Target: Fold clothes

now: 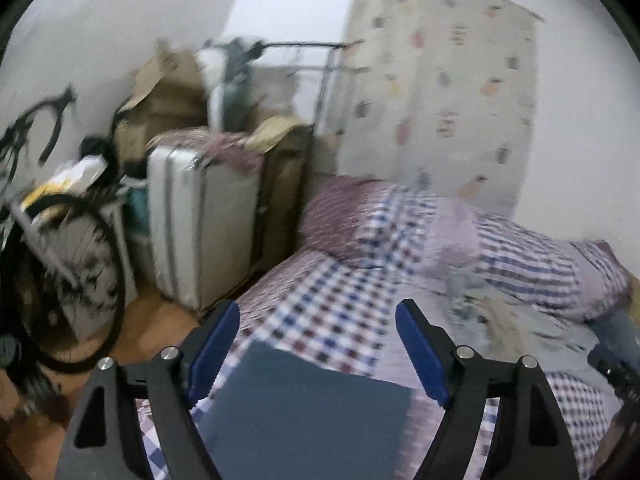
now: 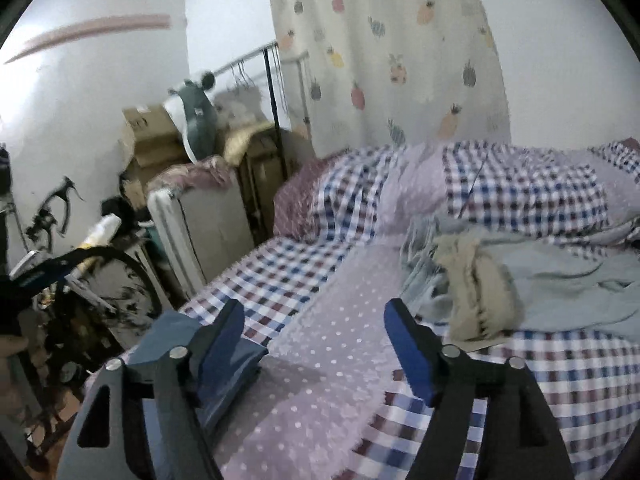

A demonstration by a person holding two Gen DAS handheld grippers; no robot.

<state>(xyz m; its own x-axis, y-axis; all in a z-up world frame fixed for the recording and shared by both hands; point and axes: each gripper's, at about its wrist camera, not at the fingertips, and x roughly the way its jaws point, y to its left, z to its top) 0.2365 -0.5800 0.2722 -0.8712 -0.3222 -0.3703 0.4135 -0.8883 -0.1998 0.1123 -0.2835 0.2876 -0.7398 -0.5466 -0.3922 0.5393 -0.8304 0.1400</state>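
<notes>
1. Left hand-held gripper (image 1: 318, 354): jaws spread wide, nothing between them. It hangs above a folded dark blue garment (image 1: 304, 412) that lies flat on the bed (image 1: 320, 300); no contact visible.
2. Right hand-held gripper (image 2: 314, 354): jaws also wide apart, holding nothing. Below it is the pink dotted cover (image 2: 320, 360) of the bed; cannot tell if the fingers touch it.
3. In the right wrist view the folded dark blue garment sits just beside the left finger, at the bed's near left edge, partly hidden behind that finger.
4. Unfolded clothes: a loose heap (image 2: 520, 280) of pale blue-grey and beige fabric lies on the bed to the right, ahead of the right gripper, well apart from the folded piece.
5. Containers: cardboard boxes (image 2: 148, 136) stacked by the wall, flaps open; contents not visible. A white suitcase (image 1: 200, 224) stands upright beside the bed, closed, with checked cloth draped on top.
6. Left wrist view is motion-blurred.
</notes>
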